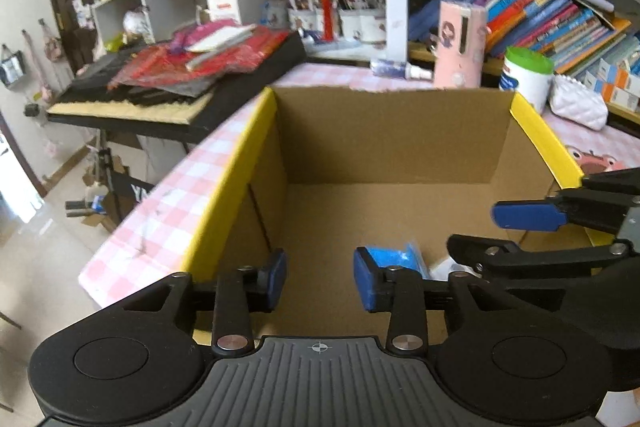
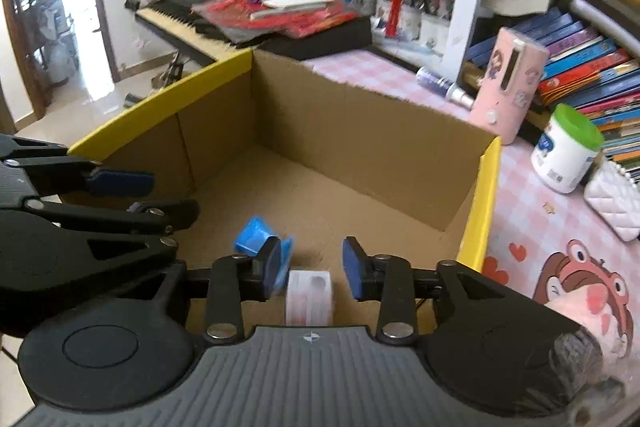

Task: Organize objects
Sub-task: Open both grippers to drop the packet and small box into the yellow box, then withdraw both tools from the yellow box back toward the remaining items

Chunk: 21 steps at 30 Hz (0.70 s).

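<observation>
An open cardboard box with yellow flaps stands on the pink checked table, and both grippers hang over its near end. My left gripper is open with nothing between its blue pads. A crumpled blue packet lies on the box floor just behind its right finger. My right gripper is open too. Below its gap a white tape roll with red print lies on the box floor, and the blue packet sits beside its left finger. Each gripper shows at the edge of the other's view.
A pink cylinder, a spray bottle, a green-lidded white canister and a white quilted pouch stand right of the box. Behind it are bookshelves and a keyboard stacked with red packets. The floor drops off to the left.
</observation>
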### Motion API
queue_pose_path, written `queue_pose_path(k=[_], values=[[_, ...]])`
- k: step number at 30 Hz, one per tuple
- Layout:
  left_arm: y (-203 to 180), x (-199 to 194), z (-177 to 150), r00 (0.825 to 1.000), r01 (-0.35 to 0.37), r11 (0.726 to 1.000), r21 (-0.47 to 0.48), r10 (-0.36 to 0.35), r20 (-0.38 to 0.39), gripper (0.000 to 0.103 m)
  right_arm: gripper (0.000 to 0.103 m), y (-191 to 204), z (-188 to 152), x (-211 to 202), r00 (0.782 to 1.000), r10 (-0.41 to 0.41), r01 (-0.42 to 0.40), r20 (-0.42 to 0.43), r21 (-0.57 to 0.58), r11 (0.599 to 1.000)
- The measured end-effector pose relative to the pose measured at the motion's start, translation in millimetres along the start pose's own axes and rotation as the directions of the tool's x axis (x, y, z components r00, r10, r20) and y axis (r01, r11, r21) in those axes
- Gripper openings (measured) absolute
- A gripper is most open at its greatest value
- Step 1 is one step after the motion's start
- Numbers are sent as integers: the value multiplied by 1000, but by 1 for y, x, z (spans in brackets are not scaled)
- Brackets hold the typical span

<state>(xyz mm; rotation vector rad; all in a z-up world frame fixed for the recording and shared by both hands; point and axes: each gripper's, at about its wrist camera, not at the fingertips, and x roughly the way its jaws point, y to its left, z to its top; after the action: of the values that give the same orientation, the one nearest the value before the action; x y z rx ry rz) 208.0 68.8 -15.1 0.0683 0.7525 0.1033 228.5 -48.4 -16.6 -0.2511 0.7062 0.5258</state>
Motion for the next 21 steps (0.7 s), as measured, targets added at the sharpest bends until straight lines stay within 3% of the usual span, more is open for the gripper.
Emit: queue_pose_path(k=[3,6,9,11,15,21], values=[[7,-12,0,999,-42,998,-42,43,23,56,53,4,-1,-14,997,-62,61,42,30,998],[18,-29,-2,998,-25,995,-97,31,51,60,61,8,-4,-32,990,-109,103,90,68,992],[23,-45,-6,996,-20,992,-127,32,86,67,64,16,-8,-50,975,-181,171,129,84,982],[25,-57,-10,991,-35,990,-138,52,122,81,66,20,-12,-59,965,-222,209,141,99,973],[29,-77,-19,983,0,991,-136,25,179,86,73,27,-22,-77,951,-274,255,146,136,957],[36,-96,-42,983,3,994,-113,18,184,89,83,48,-44,-97,935,-335,312,115,179,933]])
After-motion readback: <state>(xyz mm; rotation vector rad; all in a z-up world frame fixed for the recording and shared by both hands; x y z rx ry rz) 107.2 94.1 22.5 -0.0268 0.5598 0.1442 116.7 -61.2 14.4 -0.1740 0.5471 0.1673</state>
